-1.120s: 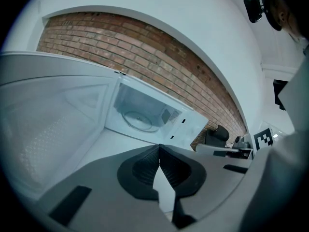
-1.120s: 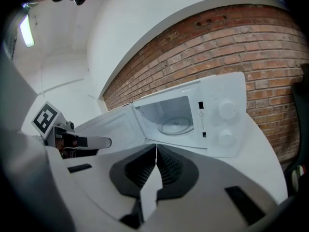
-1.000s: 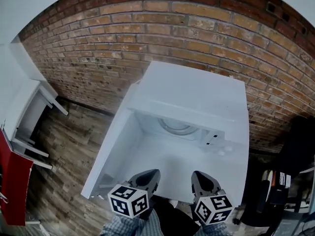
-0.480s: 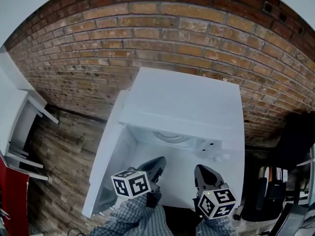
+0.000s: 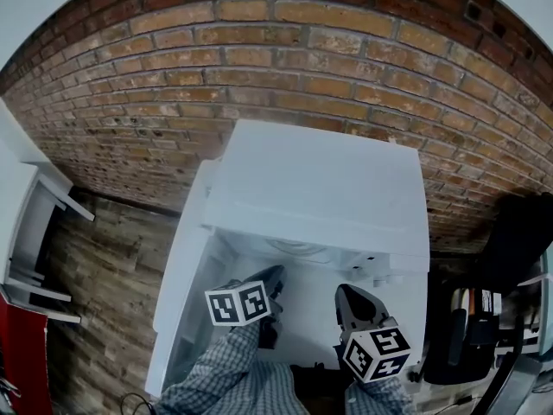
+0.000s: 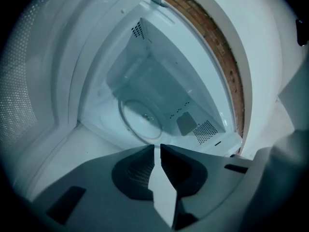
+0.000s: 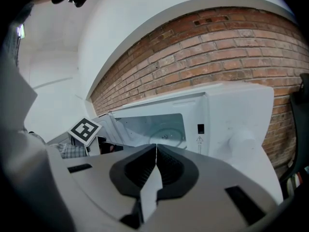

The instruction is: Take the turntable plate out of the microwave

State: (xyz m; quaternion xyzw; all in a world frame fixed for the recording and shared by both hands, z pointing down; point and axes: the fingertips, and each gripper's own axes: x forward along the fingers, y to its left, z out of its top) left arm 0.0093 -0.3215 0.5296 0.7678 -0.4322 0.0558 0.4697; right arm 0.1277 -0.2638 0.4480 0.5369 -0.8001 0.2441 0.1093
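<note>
Plate first: the turntable plate (image 6: 140,120) lies flat on the floor of the microwave (image 5: 320,180), just ahead of our left claw (image 6: 157,146) and slightly to the left of its tips, apart from them and untouched. We hold that claw at the mouth of the oven, pointing in and downward. Its jaws are all but together and are just opening, with only a thin slit between the tips and nothing in it. To the left of this claw the door (image 6: 21,105) stands swung wide, its dotted screen facing us. Beyond the plate, on the far wall ahead of the claw, we see a vent grille (image 6: 206,131) and a small square patch beside it. In the head view the left claw (image 5: 275,273) sits under the front edge of the oven's white top, and our checked sleeve (image 5: 225,374) trails behind it. Our right claw (image 7: 155,145) hangs outside the oven, well short of the opening, with its jaws pressed together on nothing. From it, the plate (image 7: 169,135) shows through the opening ahead and a touch to the right of the tips, farther off than it is from the left claw. A round knob (image 7: 240,139) on the control panel lies to this claw's right, while the marker cube of the left claw shows off to its left. A brick wall (image 5: 259,59) rises behind the oven, beyond both claws.
</note>
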